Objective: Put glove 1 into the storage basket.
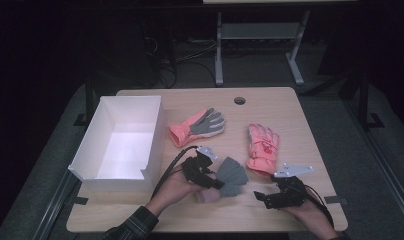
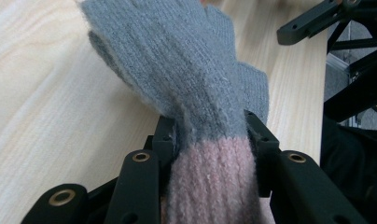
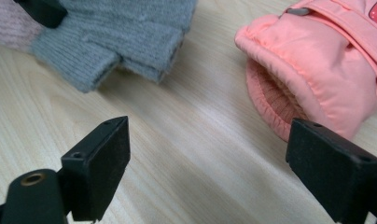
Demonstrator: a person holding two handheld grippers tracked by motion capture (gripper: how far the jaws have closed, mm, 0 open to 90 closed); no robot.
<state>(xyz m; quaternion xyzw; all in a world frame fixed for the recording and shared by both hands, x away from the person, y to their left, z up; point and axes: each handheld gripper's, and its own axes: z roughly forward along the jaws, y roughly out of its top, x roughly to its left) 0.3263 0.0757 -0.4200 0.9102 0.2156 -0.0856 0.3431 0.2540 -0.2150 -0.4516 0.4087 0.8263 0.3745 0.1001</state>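
Note:
A knit glove with grey fingers and a pink cuff is lifted a little off the table near the front middle. My left gripper is shut on it where grey meets pink; in the left gripper view both jaws press the knit glove at my left gripper. My right gripper rests open at the front right. Its jaws stand wide over bare wood. Beyond them lie the knit glove's grey fingers and the cuff of a padded pink glove.
The padded pink glove lies right of centre. A pink glove with a grey palm lies mid-table. An empty white box stands at the left. The wooden table has a cable hole near its far edge.

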